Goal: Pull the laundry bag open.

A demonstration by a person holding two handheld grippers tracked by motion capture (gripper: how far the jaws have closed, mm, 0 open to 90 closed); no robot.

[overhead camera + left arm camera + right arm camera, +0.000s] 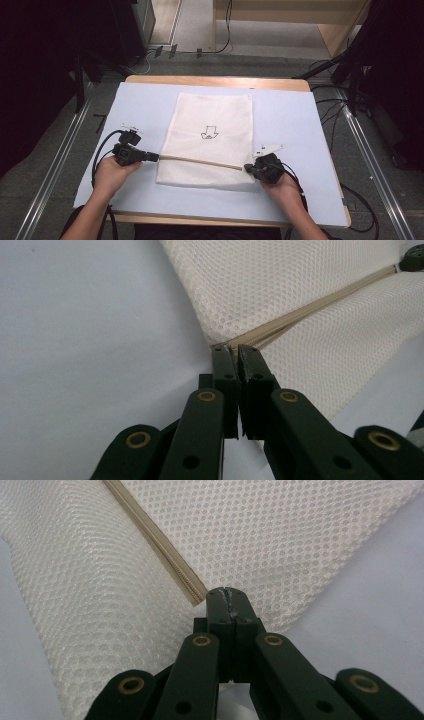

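The left gripper (pixel 150 157) has its jaws pressed together on the left end of the beige zipper (pixel 200 162), right where the zipper meets the edge of the white mesh bag (pixel 212 125); in the left gripper view the two black jaws (pixel 234 352) meet at the zipper's tip (pixel 220 345), with the tape running away to the upper right. The right gripper (pixel 248 169) is pinched shut at the zipper's other end; in the right gripper view its jaws (pixel 228 596) close tight beside the end of the zipper (pixel 192 591), with mesh (pixel 280 535) on both sides. The person's left hand (pixel 112 174) and right hand (pixel 281 187) hold the grippers from the near edge, cables trailing behind. The zipper runs taut between the two grippers across the bag's near part. The bag lies flat, centred on the pale blue mat (pixel 300 125), a small black arrow mark (pixel 209 132) printed at its middle. The mat covers a wooden table (pixel 215 80)
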